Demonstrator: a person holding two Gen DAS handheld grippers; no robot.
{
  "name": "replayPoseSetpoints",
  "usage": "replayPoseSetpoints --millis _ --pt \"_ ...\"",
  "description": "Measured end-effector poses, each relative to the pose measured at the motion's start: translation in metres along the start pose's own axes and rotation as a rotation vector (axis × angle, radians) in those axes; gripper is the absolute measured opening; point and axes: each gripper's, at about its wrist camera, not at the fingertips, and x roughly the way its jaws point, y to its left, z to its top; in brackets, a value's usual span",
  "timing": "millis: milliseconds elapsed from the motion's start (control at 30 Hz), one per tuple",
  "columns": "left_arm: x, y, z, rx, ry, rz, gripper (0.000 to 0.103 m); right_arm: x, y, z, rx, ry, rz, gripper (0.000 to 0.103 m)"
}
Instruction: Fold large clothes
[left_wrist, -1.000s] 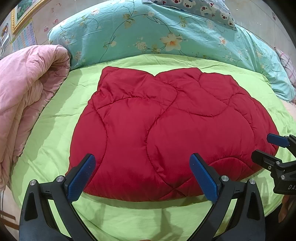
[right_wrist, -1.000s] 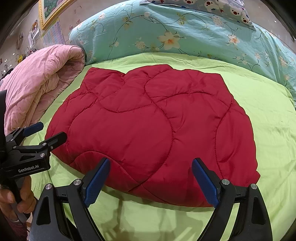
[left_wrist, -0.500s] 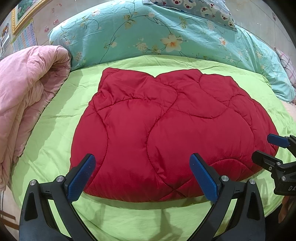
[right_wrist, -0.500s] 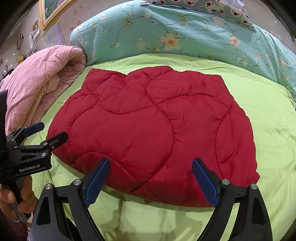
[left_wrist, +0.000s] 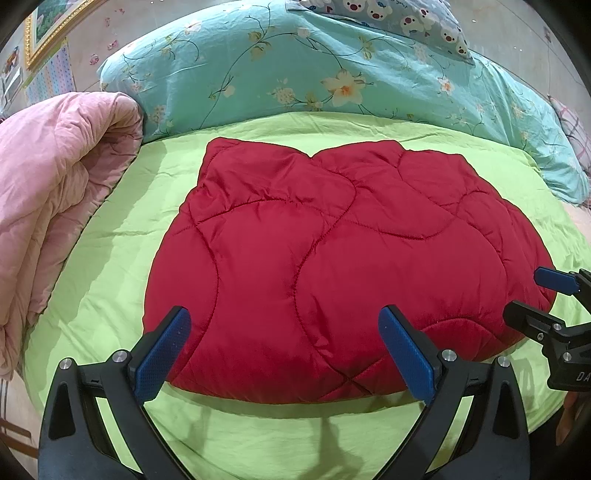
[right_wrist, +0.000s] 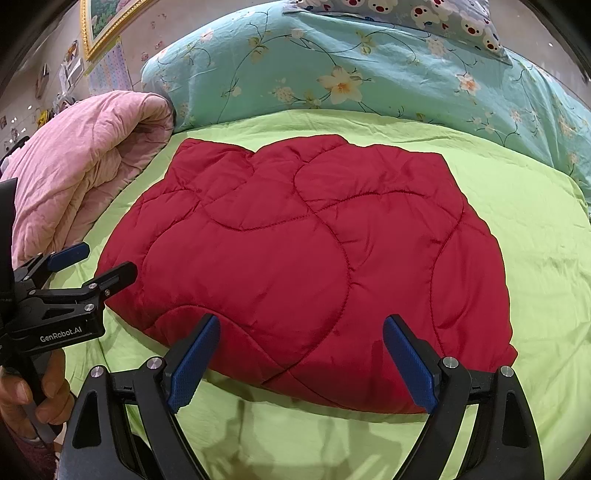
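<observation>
You held both grippers above the near edge of the bed, and neither touched anything. The red quilted padded garment (left_wrist: 332, 266), folded into a broad rounded bundle, lay flat in the middle of the lime-green bed sheet (left_wrist: 110, 229), its near hem facing you.

Your left gripper (left_wrist: 284, 354) stood with its jaws spread wide and nothing between them; its blue-padded fingers (left_wrist: 162, 354) hung just over the near-left part of the garment's hem. In the right wrist view the same gripper (right_wrist: 96, 264) came in from the left, beside the garment's left edge, with your left hand (right_wrist: 33, 395) wrapped round its handle.

Your right gripper (right_wrist: 301, 363) was likewise spread wide and empty, poised over the near-right part of the hem, which ran across between its two fingers. From the left wrist view it (left_wrist: 532, 295) showed at the right border, next to the garment's right corner.

A rolled pink quilt (left_wrist: 48, 206) lay along the left side of the bed, apart from the garment. A turquoise floral duvet (left_wrist: 295, 70) was piled across the far side, with a pillow printed with cartoon bears (left_wrist: 406, 18) on top of it. A gold-framed picture (right_wrist: 107, 22) hung on the wall at the upper left.
</observation>
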Motion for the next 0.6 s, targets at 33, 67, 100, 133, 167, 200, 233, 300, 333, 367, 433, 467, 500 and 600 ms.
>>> replayPoseSetpoints --millis 33,67,100,133,167,200,233,300,333,367,433,467,500,600 --pt "0.0 0.0002 -0.0005 0.0 0.0 0.0 0.102 0.0001 -0.0003 -0.0005 0.0 0.001 0.0 0.091" --pt "-0.0002 0.0002 -0.0003 0.0 -0.001 0.0 0.102 0.0001 -0.0001 -0.0003 -0.001 0.001 0.0 0.091" --pt "-0.0002 0.0001 -0.0002 0.001 -0.001 0.0 0.102 0.0 -0.0001 -0.0006 -0.001 0.0 0.0 0.091" --pt "0.0 0.0002 -0.0008 0.001 0.0 0.0 0.102 0.0 -0.0001 -0.0006 -0.001 0.0 0.0 0.091" --pt "-0.0001 0.0001 -0.0009 0.0 0.0 0.0 0.102 -0.0001 0.0001 0.0 -0.001 0.001 0.0 0.091" --pt "-0.0003 0.0 -0.0002 0.0 0.0 0.0 0.102 -0.0001 0.0002 -0.0001 -0.001 0.0 0.0 0.091" --pt "-0.0002 -0.0002 -0.0001 0.001 0.0 0.0 0.102 -0.0001 0.0003 -0.0001 -0.001 0.0 0.0 0.091" --pt "-0.0004 -0.0002 -0.0008 0.0 -0.001 0.001 0.102 -0.0005 0.0001 -0.0003 -0.002 -0.001 -0.001 0.091" --pt "-0.0005 -0.0003 -0.0006 0.0 -0.001 0.001 0.102 -0.0006 0.0001 0.0003 -0.001 -0.001 -0.002 0.091" --pt "-0.0005 -0.0003 -0.0003 -0.001 -0.002 0.001 0.102 -0.001 0.0006 0.0007 -0.001 -0.001 -0.001 0.091" --pt "-0.0012 0.0001 0.0004 -0.003 -0.002 0.002 0.102 -0.0014 0.0007 0.0006 -0.002 -0.001 -0.001 0.091" --pt "-0.002 0.0003 0.0006 -0.004 -0.003 0.003 0.102 -0.0012 0.0008 0.0006 -0.003 -0.002 -0.001 0.091" --pt "-0.0021 0.0003 0.0014 -0.004 -0.003 0.004 0.102 -0.001 0.0006 0.0 -0.003 -0.001 -0.001 0.091" --pt "-0.0023 0.0004 0.0016 -0.004 -0.004 0.003 0.102 -0.0014 0.0011 0.0004 -0.003 -0.001 0.0 0.091"
